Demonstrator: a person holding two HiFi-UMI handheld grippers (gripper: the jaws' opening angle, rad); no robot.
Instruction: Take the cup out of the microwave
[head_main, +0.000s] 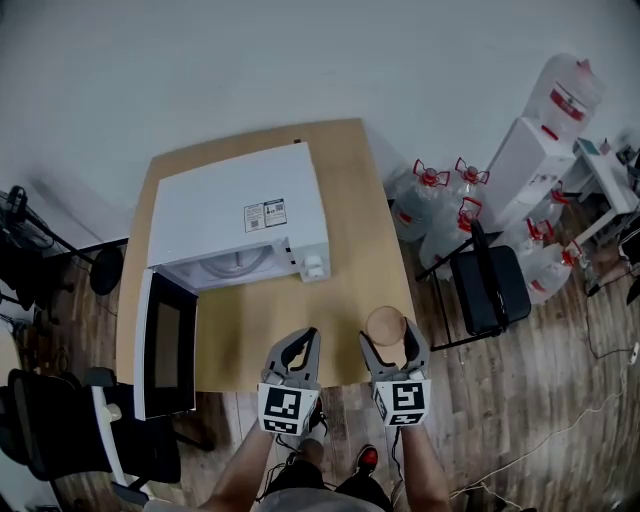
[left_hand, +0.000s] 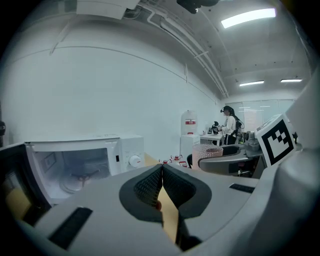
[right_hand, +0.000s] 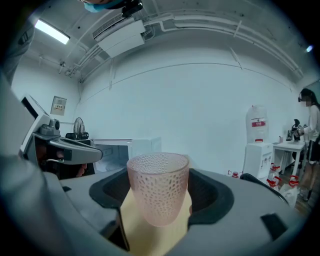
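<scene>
1. Jaws of our right gripper are closed on the cup, one pad on each side of its pebbled wall. Those of our left gripper are pressed together with nothing between them.
2. We have the cup out of the microwave, upright and well apart from it, over the front right part of the table. We cannot tell whether its base rests on the wood or hangs just above it.
3. The cup narrows toward its base, so we judge that the pads bear mostly on the upper wall. A slack squeeze could let it slide down or tilt.
4. The table's front edge lies just beside the cup. If we set it down here off-centre, we risk it toppling onto the floor.
5. The door hangs open at the left, so a careless swing of our left gripper could strike it.
</scene>
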